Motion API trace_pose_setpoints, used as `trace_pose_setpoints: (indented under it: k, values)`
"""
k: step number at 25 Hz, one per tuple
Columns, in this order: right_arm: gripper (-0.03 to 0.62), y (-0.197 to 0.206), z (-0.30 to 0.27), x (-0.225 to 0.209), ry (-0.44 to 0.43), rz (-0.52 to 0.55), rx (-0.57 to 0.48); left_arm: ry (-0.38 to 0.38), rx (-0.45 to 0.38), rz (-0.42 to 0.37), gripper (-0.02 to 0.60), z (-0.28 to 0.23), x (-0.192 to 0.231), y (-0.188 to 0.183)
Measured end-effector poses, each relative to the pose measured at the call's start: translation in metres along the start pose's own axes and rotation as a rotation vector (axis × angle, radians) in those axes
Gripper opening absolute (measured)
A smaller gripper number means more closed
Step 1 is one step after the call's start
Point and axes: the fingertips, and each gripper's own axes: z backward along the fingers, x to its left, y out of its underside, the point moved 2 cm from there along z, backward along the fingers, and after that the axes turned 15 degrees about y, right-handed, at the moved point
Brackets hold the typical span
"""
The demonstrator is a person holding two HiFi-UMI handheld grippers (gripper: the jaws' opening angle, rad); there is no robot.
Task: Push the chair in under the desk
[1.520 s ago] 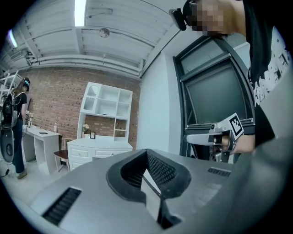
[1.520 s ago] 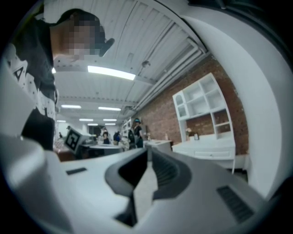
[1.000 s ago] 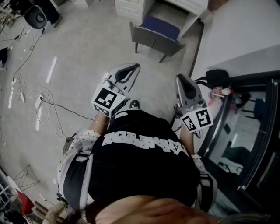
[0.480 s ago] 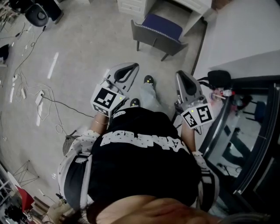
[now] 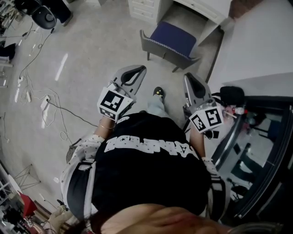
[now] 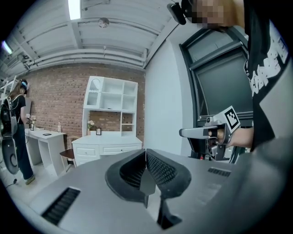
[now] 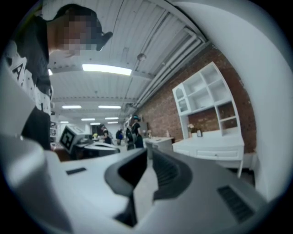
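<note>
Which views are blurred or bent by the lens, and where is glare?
Head view: fairly sharp, a streak of glare on the floor. Left gripper view: fisheye bending, dark corners, white shelf unit in focus. Right gripper view: the softest, same bending, bright ceiling lamp.

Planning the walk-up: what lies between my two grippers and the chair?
Only bare floor, in the head view, separates the left gripper and right gripper from the chair; the person's shoe sits between the grippers.

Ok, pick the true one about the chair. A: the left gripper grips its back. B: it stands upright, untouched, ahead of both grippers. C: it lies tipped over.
B: in the head view the chair stands upright by the desk, clear of the shut left gripper and right gripper.
</note>
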Motion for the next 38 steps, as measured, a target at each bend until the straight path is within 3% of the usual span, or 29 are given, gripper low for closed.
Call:
trace_pose_setpoints:
  k: [9,17,23,32,38]
  values:
    - [0.083,0.003,-0.05,-0.046,-0.007,0.004,0.029,0.015,0.042,0.007,0.034,-0.053,0.038,0.004]
    - [0.103,0.019,-0.086,-0.074,-0.015,0.047,0.096,0.011,0.142,0.002,0.037,-0.087,0.067,0.02]
    - [0.115,0.045,-0.101,-0.092,-0.013,0.056,0.172,0.016,0.209,0.008,0.083,-0.109,0.08,0.037]
    - [0.131,0.077,-0.115,-0.108,-0.033,0.071,0.258,0.006,0.356,-0.081,0.117,-0.136,0.094,0.062]
    - [0.147,0.101,-0.121,-0.112,-0.052,0.081,0.329,0.034,0.5,-0.14,0.158,-0.15,0.105,0.094]
